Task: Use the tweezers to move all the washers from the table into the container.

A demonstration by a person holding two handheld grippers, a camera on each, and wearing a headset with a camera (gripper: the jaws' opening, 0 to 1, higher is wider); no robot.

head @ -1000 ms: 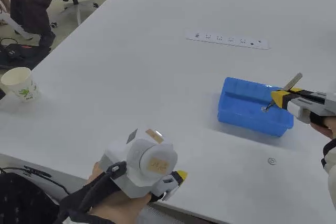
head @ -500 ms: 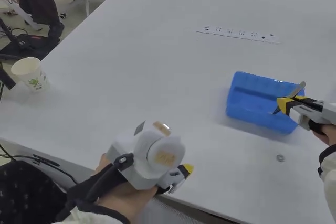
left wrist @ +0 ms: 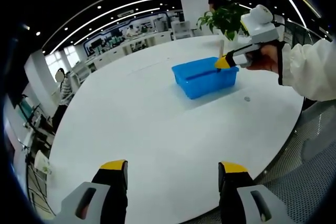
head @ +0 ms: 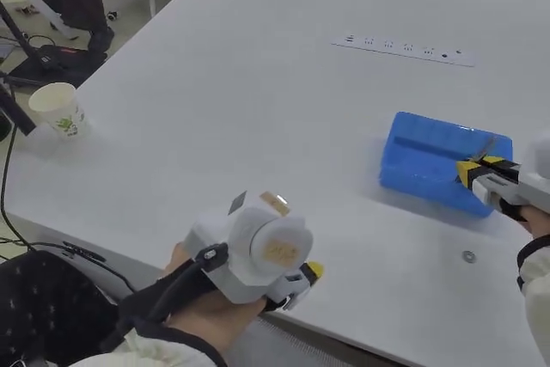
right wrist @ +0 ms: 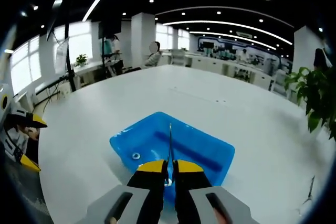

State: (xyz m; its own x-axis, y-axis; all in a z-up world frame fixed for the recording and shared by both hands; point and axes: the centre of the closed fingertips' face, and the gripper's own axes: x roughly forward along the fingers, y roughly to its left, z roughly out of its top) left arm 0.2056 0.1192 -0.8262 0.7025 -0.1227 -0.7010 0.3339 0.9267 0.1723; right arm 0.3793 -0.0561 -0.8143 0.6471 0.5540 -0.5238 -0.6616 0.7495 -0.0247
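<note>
Right gripper (right wrist: 169,167): jaws pinch thin metal tweezers (right wrist: 170,140), hand level, tips above the blue rectangular plastic container (head: 425,161). Small silver ring washer (right wrist: 136,156) inside. Second washer (head: 468,256) on the white table (head: 258,83), near the container. Left gripper (left wrist: 173,170): jaws spread, held low at the near table edge.

Bright, even light (fisheye-warped edges)

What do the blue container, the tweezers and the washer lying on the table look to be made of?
The container looks like moulded plastic: uniform bright blue, rounded edges, a soft sheen. The tweezers look like bare metal: a thin, grey, reflective strip. The washer on the table is probably metal, a small silvery ring, though it is too small to be sure.
</note>
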